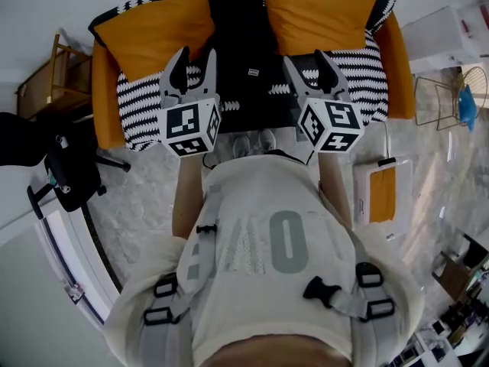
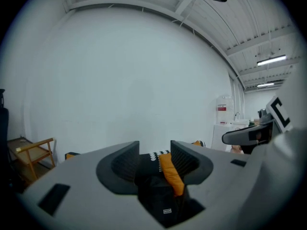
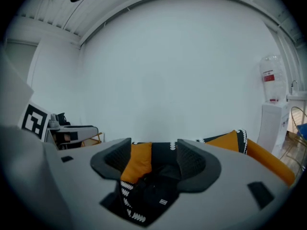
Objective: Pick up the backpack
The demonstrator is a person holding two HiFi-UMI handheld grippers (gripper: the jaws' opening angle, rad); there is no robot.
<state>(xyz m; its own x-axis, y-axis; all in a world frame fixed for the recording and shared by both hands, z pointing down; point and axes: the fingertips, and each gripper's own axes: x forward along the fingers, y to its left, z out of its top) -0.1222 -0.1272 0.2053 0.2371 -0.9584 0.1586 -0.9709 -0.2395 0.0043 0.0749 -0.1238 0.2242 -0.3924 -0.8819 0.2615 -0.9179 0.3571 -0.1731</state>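
While the backpack lies untouched on the sofa, the pick-up has, by the look of it, not begun: the reach, the grip and the lift are all left to do

From the head view, the black backpack sits in the middle of the seat, against the far backrest, with one orange cushion on its left and another on its right. The left gripper and the right gripper hang side by side over the near edge of the sofa, apart from each other. Each has its jaws spread and nothing in them, and neither touches the bag. Counted here: one backpack, one sofa, two orange cushions, two grippers

Through the left gripper view, the left gripper points roughly level toward the sofa with its jaws released. In the gap between them show the backpack and one orange cushion, both beyond the pads, so nothing is clamped

Through the right gripper view, the right gripper is likewise released and empty. The backpack lies ahead of it, framed by the jaws but clear of them. Two orange cushions are countable here, one to the left of the bag and one further right along the backrest
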